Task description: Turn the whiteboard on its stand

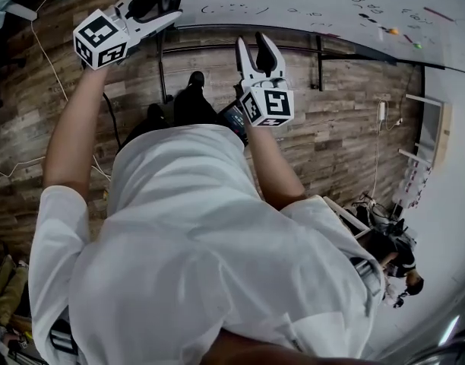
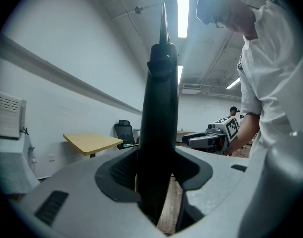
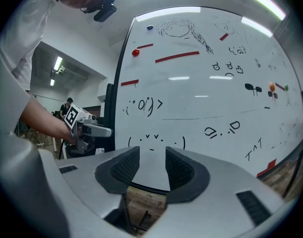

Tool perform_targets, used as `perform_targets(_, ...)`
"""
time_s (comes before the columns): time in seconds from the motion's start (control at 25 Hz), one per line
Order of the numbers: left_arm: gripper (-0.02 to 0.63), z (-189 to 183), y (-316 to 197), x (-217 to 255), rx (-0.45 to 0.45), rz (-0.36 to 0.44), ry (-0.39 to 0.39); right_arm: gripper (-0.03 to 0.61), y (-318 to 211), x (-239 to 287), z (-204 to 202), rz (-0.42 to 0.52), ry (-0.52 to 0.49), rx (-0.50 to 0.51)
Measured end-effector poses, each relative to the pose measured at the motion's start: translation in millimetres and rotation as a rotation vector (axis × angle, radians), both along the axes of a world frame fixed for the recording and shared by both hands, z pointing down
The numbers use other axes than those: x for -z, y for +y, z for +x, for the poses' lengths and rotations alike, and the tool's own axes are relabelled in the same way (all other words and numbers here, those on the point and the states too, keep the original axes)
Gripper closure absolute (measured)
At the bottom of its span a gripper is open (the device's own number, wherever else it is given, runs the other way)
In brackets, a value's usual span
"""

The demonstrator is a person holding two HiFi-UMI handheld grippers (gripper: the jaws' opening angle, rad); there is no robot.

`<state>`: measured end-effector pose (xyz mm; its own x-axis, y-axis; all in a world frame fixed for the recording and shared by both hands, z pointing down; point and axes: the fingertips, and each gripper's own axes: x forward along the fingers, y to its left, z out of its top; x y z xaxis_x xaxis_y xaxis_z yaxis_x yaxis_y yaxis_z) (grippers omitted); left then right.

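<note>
The whiteboard [image 1: 331, 6] with marker scribbles and magnets stands on its black stand [image 1: 317, 61] in front of me. My left gripper [image 1: 160, 15] is at the board's left side, shut on its black edge frame [image 2: 159, 128], which fills the gap between the pads in the left gripper view. My right gripper [image 1: 257, 46] hovers open just short of the board's lower edge, nothing between its fingers. In the right gripper view the board face [image 3: 201, 93] lies straight ahead beyond the right gripper [image 3: 152, 168], and the left gripper [image 3: 92, 130] shows at the board's left edge.
The floor [image 1: 346, 120] is wood plank, with cables [image 1: 46, 52] at the left. A white shelf unit [image 1: 430, 131] stands at the right, and another person [image 1: 400, 261] is low at the right. A yellow table [image 2: 89, 142] and a black chair [image 2: 124, 129] stand by the far wall.
</note>
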<state>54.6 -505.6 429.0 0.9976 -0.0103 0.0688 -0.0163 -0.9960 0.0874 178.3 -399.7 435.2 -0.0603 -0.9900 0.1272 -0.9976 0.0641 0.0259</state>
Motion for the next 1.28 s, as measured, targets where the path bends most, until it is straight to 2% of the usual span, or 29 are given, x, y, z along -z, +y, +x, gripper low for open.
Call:
perform_targets(0.32,0.416,0,0,3,0.021,-0.006,-0.008,0.419,-16,0,-10,0.006,-0.025,0.057)
perform_targets(1.28,0.417,-2,1,4,0.072,-0.013,-0.034,0.420,-29,16,-20,0.014,-0.007,0.165)
